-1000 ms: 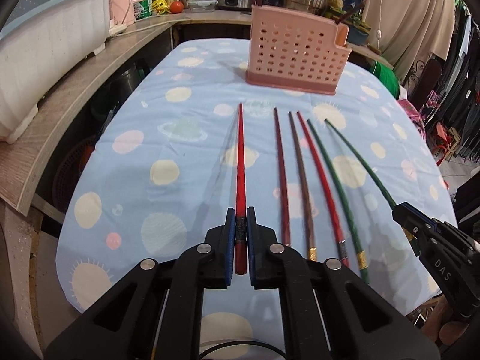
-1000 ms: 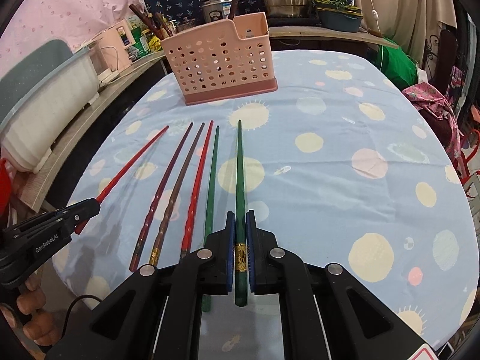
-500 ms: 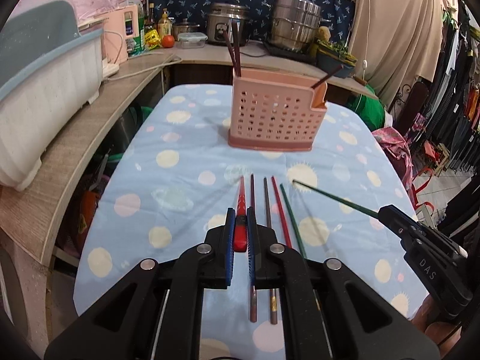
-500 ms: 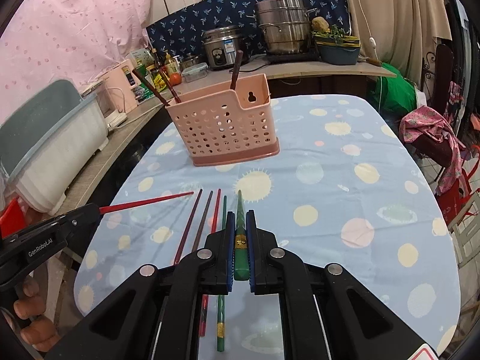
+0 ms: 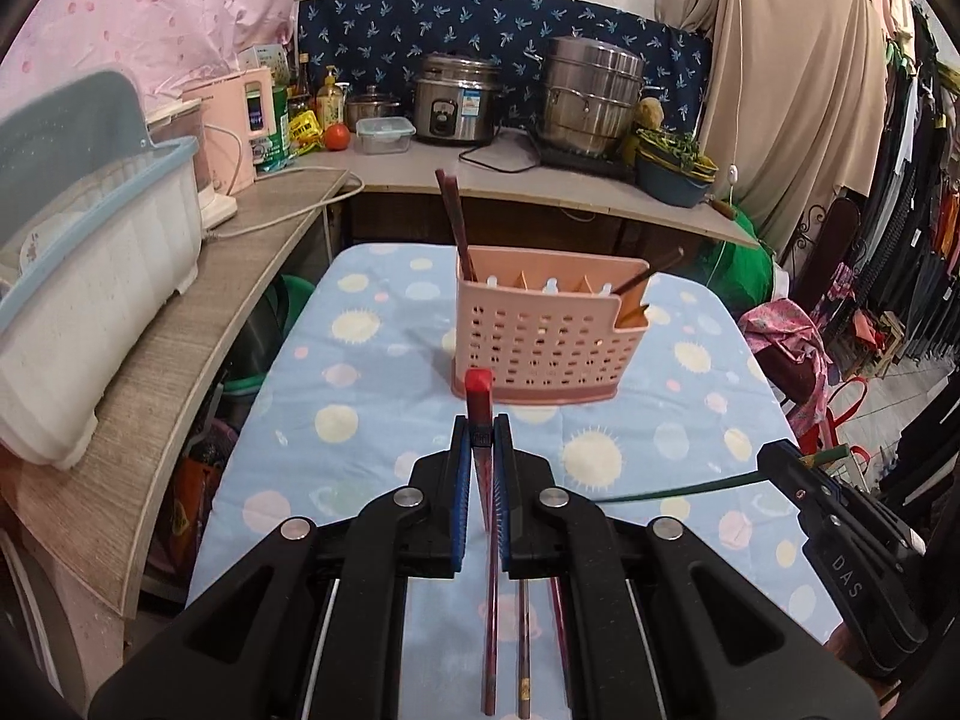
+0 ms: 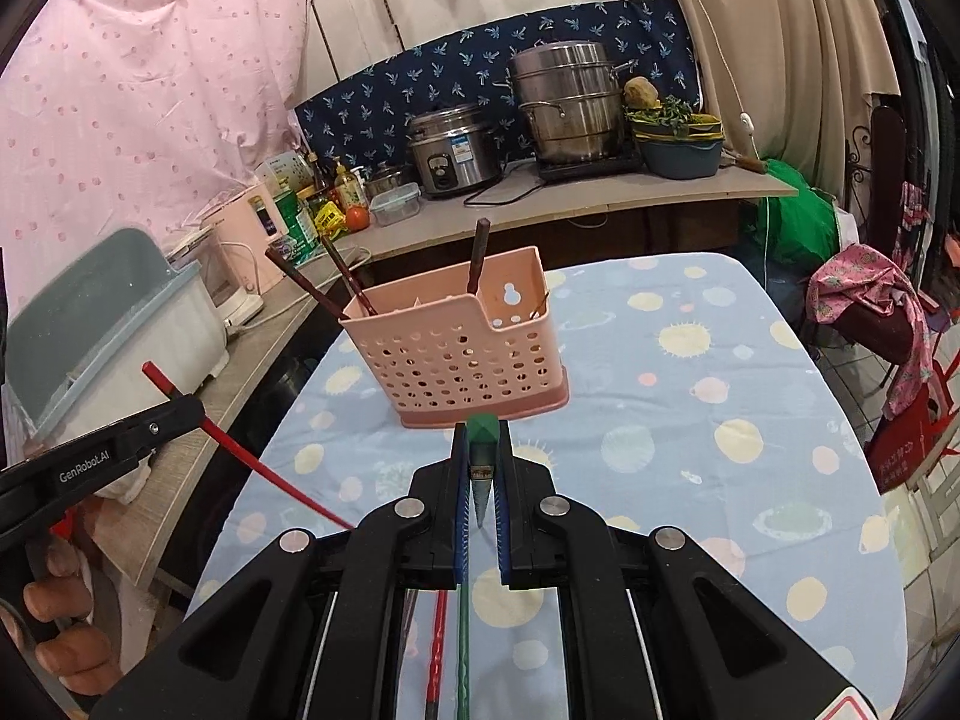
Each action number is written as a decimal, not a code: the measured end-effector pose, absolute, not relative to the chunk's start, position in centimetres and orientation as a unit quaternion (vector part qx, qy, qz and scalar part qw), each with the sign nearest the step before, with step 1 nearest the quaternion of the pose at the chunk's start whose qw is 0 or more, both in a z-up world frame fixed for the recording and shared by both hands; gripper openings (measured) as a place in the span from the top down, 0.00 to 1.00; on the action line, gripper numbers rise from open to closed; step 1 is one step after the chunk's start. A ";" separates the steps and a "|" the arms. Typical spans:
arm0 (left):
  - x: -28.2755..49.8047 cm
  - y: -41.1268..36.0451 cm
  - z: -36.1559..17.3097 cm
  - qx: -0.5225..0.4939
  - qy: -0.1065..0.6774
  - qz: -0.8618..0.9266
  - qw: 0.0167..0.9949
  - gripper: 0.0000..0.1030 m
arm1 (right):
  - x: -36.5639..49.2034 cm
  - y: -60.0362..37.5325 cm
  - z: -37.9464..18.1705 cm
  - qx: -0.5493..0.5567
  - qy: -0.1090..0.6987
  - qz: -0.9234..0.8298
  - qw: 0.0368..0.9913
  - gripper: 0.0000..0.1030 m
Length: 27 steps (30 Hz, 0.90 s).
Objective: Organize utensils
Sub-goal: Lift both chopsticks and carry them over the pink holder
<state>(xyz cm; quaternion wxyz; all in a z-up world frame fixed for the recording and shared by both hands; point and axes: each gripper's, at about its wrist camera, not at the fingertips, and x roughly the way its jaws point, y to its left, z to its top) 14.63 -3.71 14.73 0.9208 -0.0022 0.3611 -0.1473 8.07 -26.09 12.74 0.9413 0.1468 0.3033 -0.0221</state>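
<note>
While both grippers hang above the blue spotted tablecloth [image 5: 372, 360], each is clenched on 1 chopstick.

Largest is the pink holed utensil basket [image 6: 462, 354] standing on the cloth, dark chopsticks already leaning in its compartments. Next, the left gripper [image 5: 482, 468], marked "GenRobot.AI" in the right wrist view, pinches a red chopstick [image 5: 478, 387]; the right gripper [image 6: 482, 468], lettered "DAS", pinches a green chopstick [image 6: 482, 429]. Loose chopsticks [image 5: 524, 648] lie on the cloth below.

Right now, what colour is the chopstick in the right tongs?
Green chopstick, clamped in the right tongs; clearest in the right wrist view.
</note>
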 end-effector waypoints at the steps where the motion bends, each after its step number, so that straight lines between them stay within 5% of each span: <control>1: 14.8 -3.8 15.2 -0.002 0.358 -0.148 0.922 0.93 | 8.3 -26.2 13.1 0.149 0.300 -0.022 0.942 0.93; 27: 21.8 -5.6 26.2 -0.039 0.212 -0.128 0.968 0.93 | 16.0 -29.7 22.1 0.195 0.178 -0.026 0.964 0.93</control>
